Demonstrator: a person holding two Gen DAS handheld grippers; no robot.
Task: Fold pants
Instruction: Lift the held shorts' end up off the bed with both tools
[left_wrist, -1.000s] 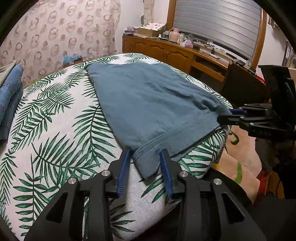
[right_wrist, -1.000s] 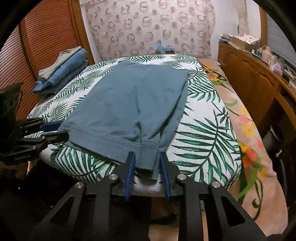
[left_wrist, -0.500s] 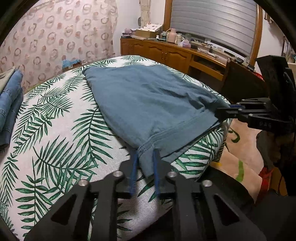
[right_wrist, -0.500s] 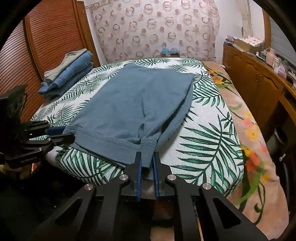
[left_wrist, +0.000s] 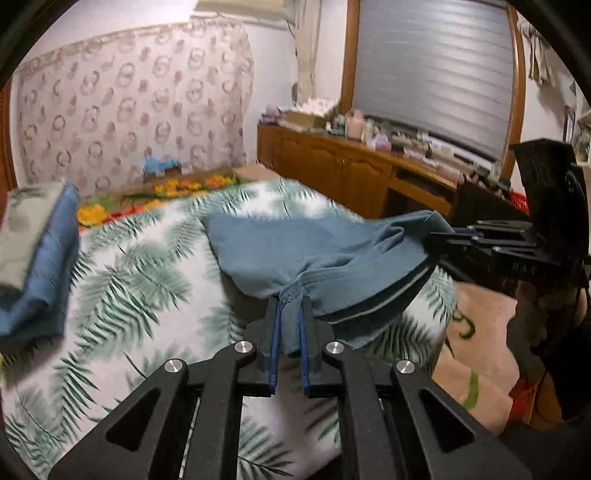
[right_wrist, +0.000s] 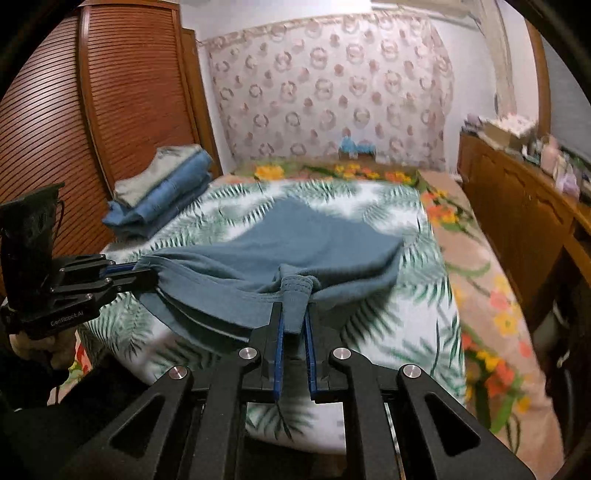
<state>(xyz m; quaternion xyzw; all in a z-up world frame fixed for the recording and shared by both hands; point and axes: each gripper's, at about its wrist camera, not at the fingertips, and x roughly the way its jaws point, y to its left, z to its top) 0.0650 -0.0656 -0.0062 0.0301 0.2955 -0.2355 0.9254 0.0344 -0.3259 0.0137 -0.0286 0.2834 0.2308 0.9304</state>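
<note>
From my left claw's camera: my left gripper (left_wrist: 290, 321) has its blue pads squeezed tight on a bunched corner of the blue-grey pants (left_wrist: 303, 247), the hem seam pinched right between them. That near edge of the pants hangs clear of the palm-leaf bedspread (left_wrist: 140, 288), sagging in a curve across to my right gripper (left_wrist: 448, 236), which comes in from the right side and bites the other corner. The far part of the pants is down on the bedspread. At the left edge sits a stack of folded clothes (left_wrist: 40, 258), blue with something pale on top. Beyond the bed runs a wooden cabinet (left_wrist: 332, 162) crowded with small items; they are too blurred to name.

From my right claw's camera: the right gripper (right_wrist: 295, 325) is clamped shut on its own gathered corner of the pants (right_wrist: 295, 240), stitched hem poking up between the pads. The lifted edge droops leftward to the left gripper (right_wrist: 142, 273), closed on the far corner, with a hand (right_wrist: 48, 350) under its black body. The folded clothes (right_wrist: 166, 192) lie at the far left of the bedspread (right_wrist: 399, 325), beside a slatted wooden door (right_wrist: 110, 92).
</note>
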